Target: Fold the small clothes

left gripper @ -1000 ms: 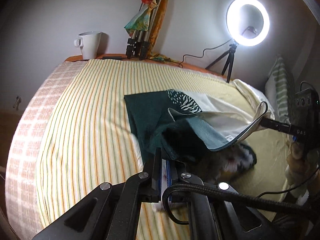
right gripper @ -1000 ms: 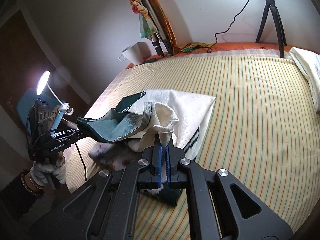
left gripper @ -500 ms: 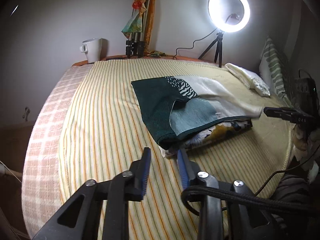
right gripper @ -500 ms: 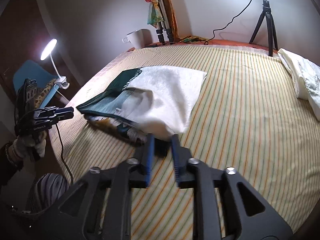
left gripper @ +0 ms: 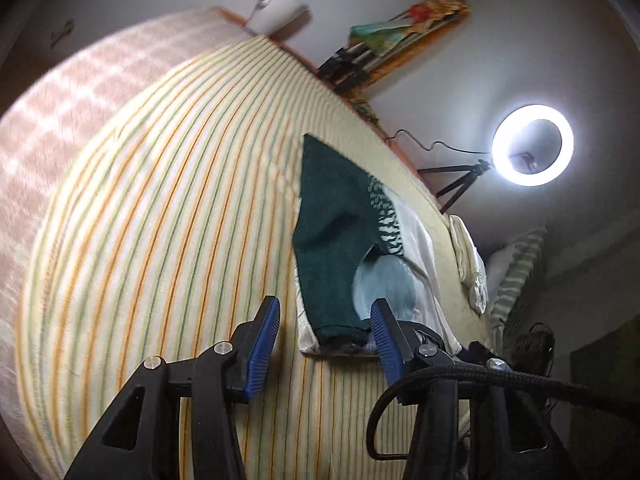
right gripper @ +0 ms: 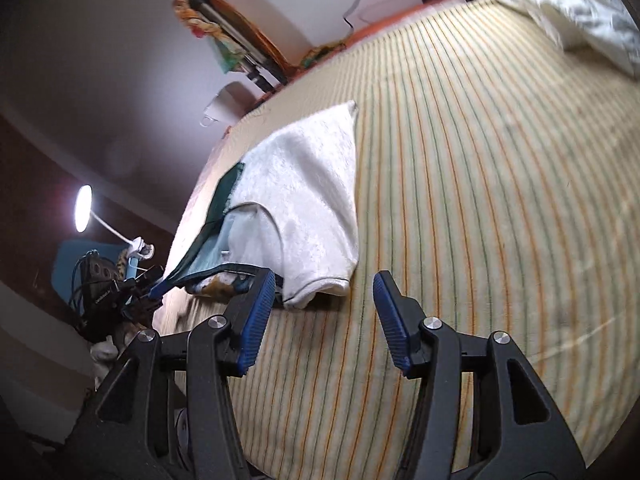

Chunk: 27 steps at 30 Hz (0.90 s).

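mug [left gripper: 276,4] motion-blurred, pillow [right gripper: 568,8] cut off, blurred

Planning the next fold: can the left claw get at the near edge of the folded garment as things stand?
Probably yes. The left claw is open, with the folded garment's near edge lying flat on the striped bedspread just ahead of its fingertips, and nothing between them.

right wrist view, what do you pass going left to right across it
glowing white desk lamp → white ceramic mug → folded white and dark green garment → bare yellow striped bedsheet → crumpled white cloth
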Motion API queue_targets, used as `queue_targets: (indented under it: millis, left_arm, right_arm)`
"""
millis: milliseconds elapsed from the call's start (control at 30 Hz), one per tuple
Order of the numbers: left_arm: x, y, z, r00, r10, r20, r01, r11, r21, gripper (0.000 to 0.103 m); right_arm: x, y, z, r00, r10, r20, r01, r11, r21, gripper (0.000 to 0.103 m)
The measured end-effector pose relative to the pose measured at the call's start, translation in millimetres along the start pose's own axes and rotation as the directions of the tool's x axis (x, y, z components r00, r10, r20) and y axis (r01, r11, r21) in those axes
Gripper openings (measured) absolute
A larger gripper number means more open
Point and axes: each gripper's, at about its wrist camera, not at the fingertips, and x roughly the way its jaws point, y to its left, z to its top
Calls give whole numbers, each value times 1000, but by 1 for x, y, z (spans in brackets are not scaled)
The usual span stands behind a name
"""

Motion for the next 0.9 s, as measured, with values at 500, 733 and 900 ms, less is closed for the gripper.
queue_targets:
  millis: [500,733,900]
  left_arm:
    - [-15,-34,-20,994,100,49,-106,982,159,3]
    - [-2,-26,-36,982,188,20,-187,956,225,3]
    - [-6,-32,-43,975,221,12,-214,928,305,24]
  right_arm:
    - [-5,5,-1,990,141,-1,-140,987,77,6]
    - [4,4,-10,997,53,-60,-51,998,29,6]
    - [1,8,-10,997,-23,-70,19,999,-47,6]
